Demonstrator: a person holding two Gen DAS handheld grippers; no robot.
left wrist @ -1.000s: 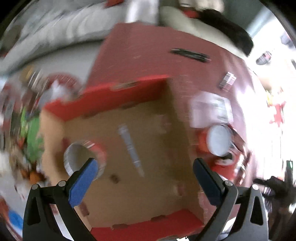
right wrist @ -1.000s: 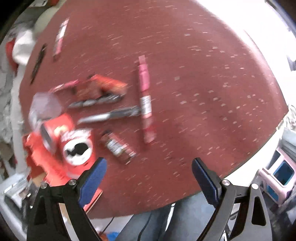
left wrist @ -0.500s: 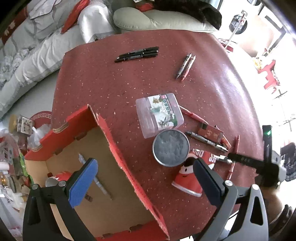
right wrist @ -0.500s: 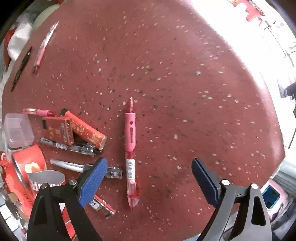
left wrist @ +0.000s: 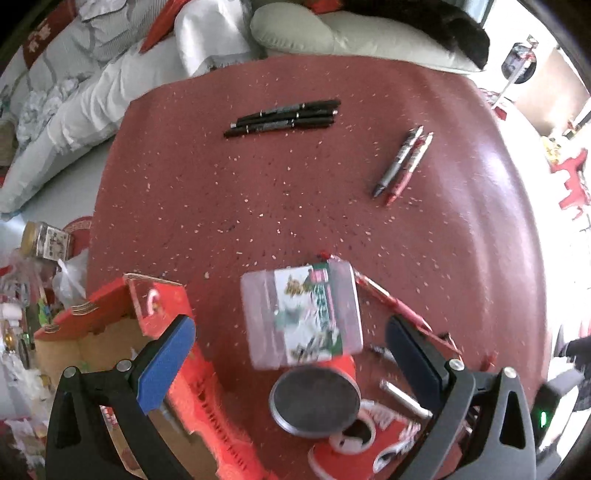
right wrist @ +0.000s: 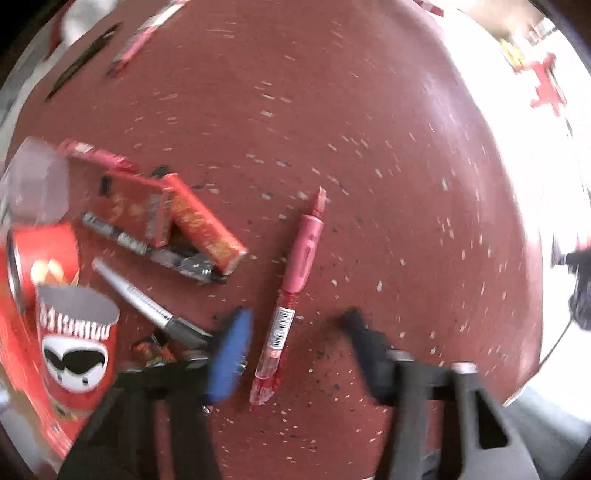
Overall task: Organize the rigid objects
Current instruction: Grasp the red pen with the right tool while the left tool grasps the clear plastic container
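My left gripper (left wrist: pixel 291 343) is open and empty above a clear plastic box (left wrist: pixel 301 317) and a red can with a grey lid (left wrist: pixel 314 402). A red cardboard box (left wrist: pixel 155 310) sits at its left. My right gripper (right wrist: pixel 295 332) is open, low over the red table, with its jaws on either side of the lower half of a pink pen (right wrist: pixel 291 295). Left of it lie a silver marker (right wrist: pixel 147 299), a black pen (right wrist: pixel 147 247), two red packets (right wrist: pixel 166 214) and red chip cans (right wrist: pixel 74 332).
Three black pens (left wrist: pixel 284 118) and two more pens (left wrist: pixel 402 162) lie on the far part of the red table (left wrist: pixel 258 203). A sofa with cushions (left wrist: pixel 332 33) stands behind it. Clutter (left wrist: pixel 40 243) sits on the floor at left.
My left gripper swung from over the cardboard box to over the clear box and can. My right gripper dropped toward the pink pen and its jaws narrowed around it.
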